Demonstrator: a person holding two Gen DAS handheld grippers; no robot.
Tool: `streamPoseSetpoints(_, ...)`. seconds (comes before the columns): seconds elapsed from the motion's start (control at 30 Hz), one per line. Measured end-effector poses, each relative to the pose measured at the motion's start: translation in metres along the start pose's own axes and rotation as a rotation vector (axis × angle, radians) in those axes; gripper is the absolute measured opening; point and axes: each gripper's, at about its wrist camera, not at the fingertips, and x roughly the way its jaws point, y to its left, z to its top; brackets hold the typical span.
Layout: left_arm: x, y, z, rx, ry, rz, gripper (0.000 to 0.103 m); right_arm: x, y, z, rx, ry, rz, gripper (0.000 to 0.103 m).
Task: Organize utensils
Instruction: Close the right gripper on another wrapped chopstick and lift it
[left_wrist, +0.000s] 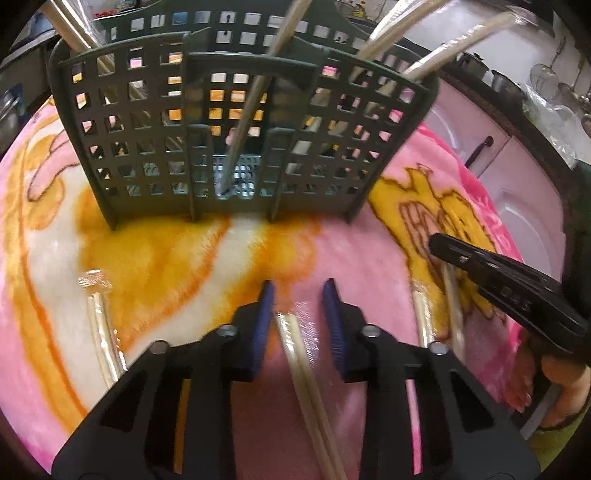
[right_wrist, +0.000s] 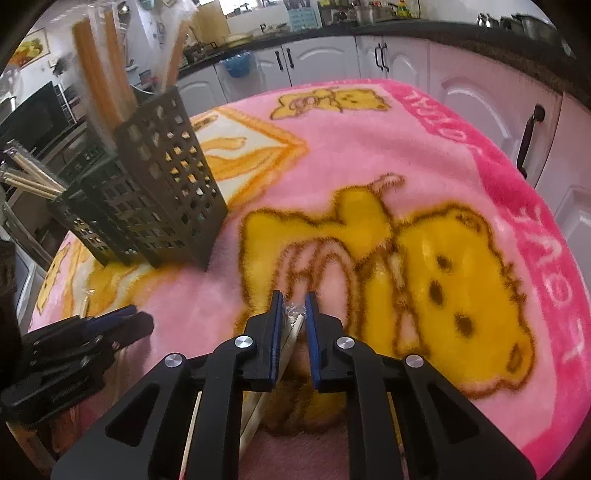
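A dark perforated utensil holder (left_wrist: 236, 140) stands on the pink blanket, with several wrapped chopstick pairs upright in its compartments; it also shows in the right wrist view (right_wrist: 147, 199). My left gripper (left_wrist: 298, 295) is open, its blue pads on either side of a wrapped chopstick pair (left_wrist: 306, 373) lying on the blanket. My right gripper (right_wrist: 294, 308) has its pads narrowed around another wrapped chopstick pair (right_wrist: 288, 339); whether they clamp it is unclear. The right gripper shows at the right of the left wrist view (left_wrist: 491, 273).
More wrapped chopsticks lie on the blanket at the left (left_wrist: 103, 343) and right (left_wrist: 424, 325). White kitchen cabinets (right_wrist: 480, 96) and a dark countertop lie beyond the blanket's edge. A hand (left_wrist: 565, 376) holds the right gripper.
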Motion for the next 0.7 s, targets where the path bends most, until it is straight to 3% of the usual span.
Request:
streamPoseSetpoints(0.3, -0.010, 0.013, 0.002, -0.031, -0.006, -0.029, 0.002, -0.032, 0.022, 0.002, -0.089, -0.103, -0.008, 0.012)
streamPoseSetpoints(0.7, -0.084, 0.016, 0.015, -0.016, -0.176, -0.053, 0.000, -0.079, 0.051, 0.006, -0.187, -0.223, 0.025, 0.011)
